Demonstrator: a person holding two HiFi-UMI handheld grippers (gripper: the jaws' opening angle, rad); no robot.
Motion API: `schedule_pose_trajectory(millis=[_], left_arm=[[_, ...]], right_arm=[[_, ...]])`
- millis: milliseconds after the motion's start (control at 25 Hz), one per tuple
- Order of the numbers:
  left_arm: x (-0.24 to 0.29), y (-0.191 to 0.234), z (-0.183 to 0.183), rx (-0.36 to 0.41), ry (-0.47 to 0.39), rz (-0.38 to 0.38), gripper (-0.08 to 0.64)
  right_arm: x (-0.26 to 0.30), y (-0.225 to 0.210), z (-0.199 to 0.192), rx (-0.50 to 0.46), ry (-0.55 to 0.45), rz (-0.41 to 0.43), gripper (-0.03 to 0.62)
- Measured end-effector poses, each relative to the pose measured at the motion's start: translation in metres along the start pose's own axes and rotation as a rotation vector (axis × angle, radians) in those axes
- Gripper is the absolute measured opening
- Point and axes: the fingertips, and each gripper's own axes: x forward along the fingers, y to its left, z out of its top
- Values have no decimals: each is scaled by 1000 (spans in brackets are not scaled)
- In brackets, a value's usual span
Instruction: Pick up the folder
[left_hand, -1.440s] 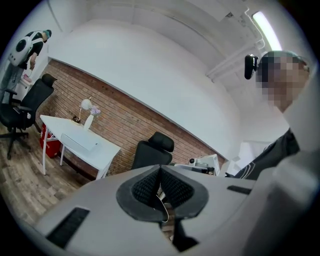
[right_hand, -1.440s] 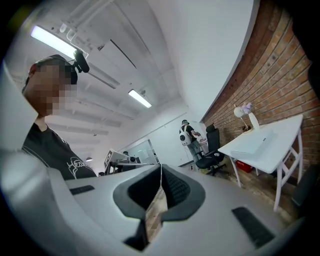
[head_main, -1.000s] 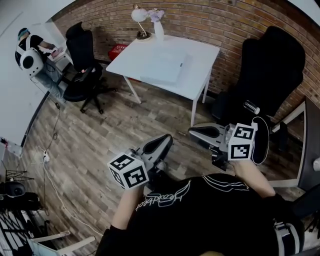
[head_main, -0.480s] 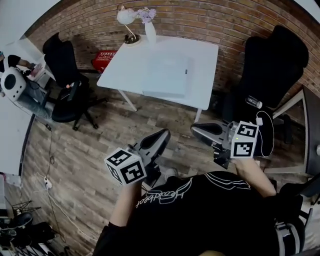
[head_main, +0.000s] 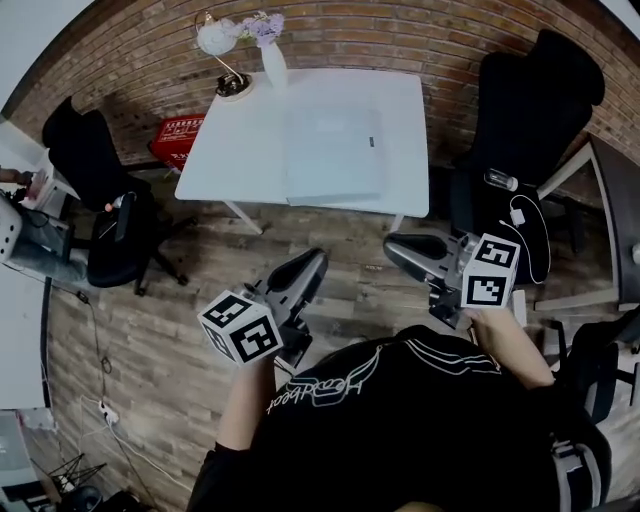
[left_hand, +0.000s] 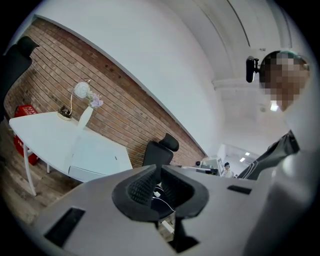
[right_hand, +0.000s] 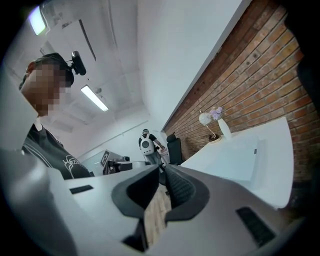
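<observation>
The folder (head_main: 335, 155) is a pale blue-white flat thing lying on the white table (head_main: 235, 150), toward its near edge. My left gripper (head_main: 312, 264) hangs over the wooden floor, short of the table, shut with nothing between its jaws. Level with it on the right, my right gripper (head_main: 394, 245) is also shut and empty. The left gripper view has the folder (left_hand: 95, 154) beyond its meeting jaw tips (left_hand: 157, 175). In the right gripper view the folder (right_hand: 235, 157) lies right of the closed tips (right_hand: 162, 177).
A lamp (head_main: 215, 45) and a vase of flowers (head_main: 268, 55) stand at the table's far left corner. Black office chairs sit at the right (head_main: 530, 110) and left (head_main: 95, 180). A red box (head_main: 178, 135) lies under the table's left side. A dark desk (head_main: 615, 230) runs along the right.
The table and folder have come nearer and more central in the head view. Both grippers have been carried toward the table and stay shut.
</observation>
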Motion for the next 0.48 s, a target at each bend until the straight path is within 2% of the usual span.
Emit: schedule_pose_trajectory(millis=[120, 360, 480], left_arm=[[-2, 21, 2, -6, 6, 11, 11], [10, 66, 5, -42, 20, 49, 84], [23, 84, 5, -78, 34, 42, 135]], right_arm=[[7, -9, -3, 4, -4, -29, 50], [14, -44, -6, 42, 1, -81, 135], [17, -72, -5, 59, 0, -115, 178]])
